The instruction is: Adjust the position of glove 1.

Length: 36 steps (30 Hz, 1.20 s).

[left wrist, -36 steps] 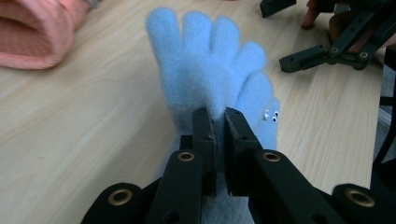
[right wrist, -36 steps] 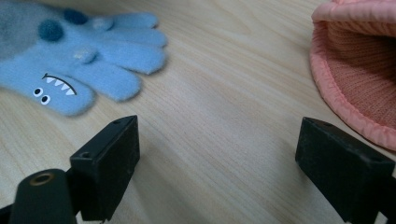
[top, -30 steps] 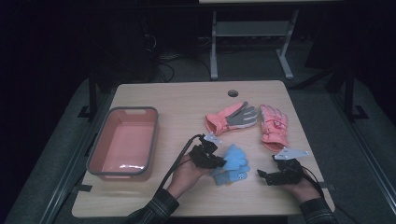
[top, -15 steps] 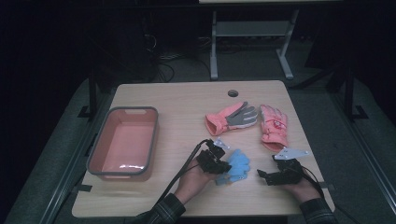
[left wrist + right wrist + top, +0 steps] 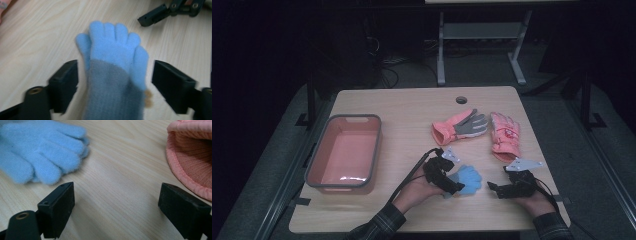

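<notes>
While the blue glove lies flat on the table, its grey cuff is straddled untouched by the spread left claw; the right claw is held spread just beside it.

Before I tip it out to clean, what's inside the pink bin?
The pink bin shows only its bare floor with a glare streak; the strip behind its near wall is hidden.

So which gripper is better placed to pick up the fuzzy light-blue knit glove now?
Left. The left gripper has its open jaws on either side of the fuzzy light-blue knit glove. The right gripper is also open, over bare wooden table beside the glove.
</notes>
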Available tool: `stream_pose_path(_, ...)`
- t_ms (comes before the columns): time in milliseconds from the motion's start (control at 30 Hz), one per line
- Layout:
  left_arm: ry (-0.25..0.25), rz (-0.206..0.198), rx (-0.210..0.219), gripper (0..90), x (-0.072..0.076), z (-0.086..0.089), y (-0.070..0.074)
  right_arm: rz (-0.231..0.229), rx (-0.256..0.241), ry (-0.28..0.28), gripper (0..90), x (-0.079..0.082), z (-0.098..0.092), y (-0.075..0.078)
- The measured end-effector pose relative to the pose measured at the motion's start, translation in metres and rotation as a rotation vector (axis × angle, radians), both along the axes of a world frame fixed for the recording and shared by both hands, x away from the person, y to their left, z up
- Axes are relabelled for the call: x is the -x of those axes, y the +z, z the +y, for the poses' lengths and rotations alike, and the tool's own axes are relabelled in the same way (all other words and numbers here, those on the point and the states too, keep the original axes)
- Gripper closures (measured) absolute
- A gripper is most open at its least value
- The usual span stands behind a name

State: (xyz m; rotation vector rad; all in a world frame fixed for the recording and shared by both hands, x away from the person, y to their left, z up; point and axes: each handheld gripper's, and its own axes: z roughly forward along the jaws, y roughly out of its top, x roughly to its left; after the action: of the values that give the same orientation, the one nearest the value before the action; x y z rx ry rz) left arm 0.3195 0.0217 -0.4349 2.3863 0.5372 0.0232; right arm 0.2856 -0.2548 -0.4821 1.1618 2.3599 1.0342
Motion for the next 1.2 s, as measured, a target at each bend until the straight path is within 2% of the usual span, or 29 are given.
stream_pose_path(67, -0.014, -0.009, -0.009, 15.5, -0.001, -0.001, -0.001, 0.000, -0.001, 0.000, 13.4, 0.000, 0.000, 0.000)
stream_pose_path(233, -0.062, -0.020, -0.038, 13.1, 0.000, -0.009, -0.011, 0.001, 0.000, 0.000, 13.4, 0.000, 0.000, 0.000)
stream_pose_path(400, -0.078, -0.049, -0.103, 13.0, 0.000, -0.015, -0.019, 0.001, -0.001, 0.000, 13.5, 0.000, 0.000, 0.000)
stream_pose_path(567, -0.065, -0.036, -0.106, 12.7, -0.001, -0.016, -0.027, 0.001, -0.001, 0.001, 13.4, 0.001, 0.000, 0.000)
stream_pose_path(733, -0.080, -0.079, -0.125, 14.7, 0.003, -0.016, -0.028, 0.001, -0.002, 0.001, 13.4, 0.001, -0.001, 0.000)
stream_pose_path(867, -0.081, -0.087, -0.098, 24.2, 0.005, -0.014, -0.027, 0.001, 0.000, 0.002, 13.4, 0.001, 0.000, 0.000)
stream_pose_path(1067, -0.078, -0.089, -0.095, 34.8, 0.003, -0.010, -0.026, 0.000, -0.001, 0.002, 13.4, 0.001, 0.000, 0.000)
stream_pose_path(1200, -0.067, -0.088, -0.084, 46.1, 0.000, -0.006, -0.025, 0.001, -0.002, 0.001, 13.5, 0.001, 0.000, 0.000)
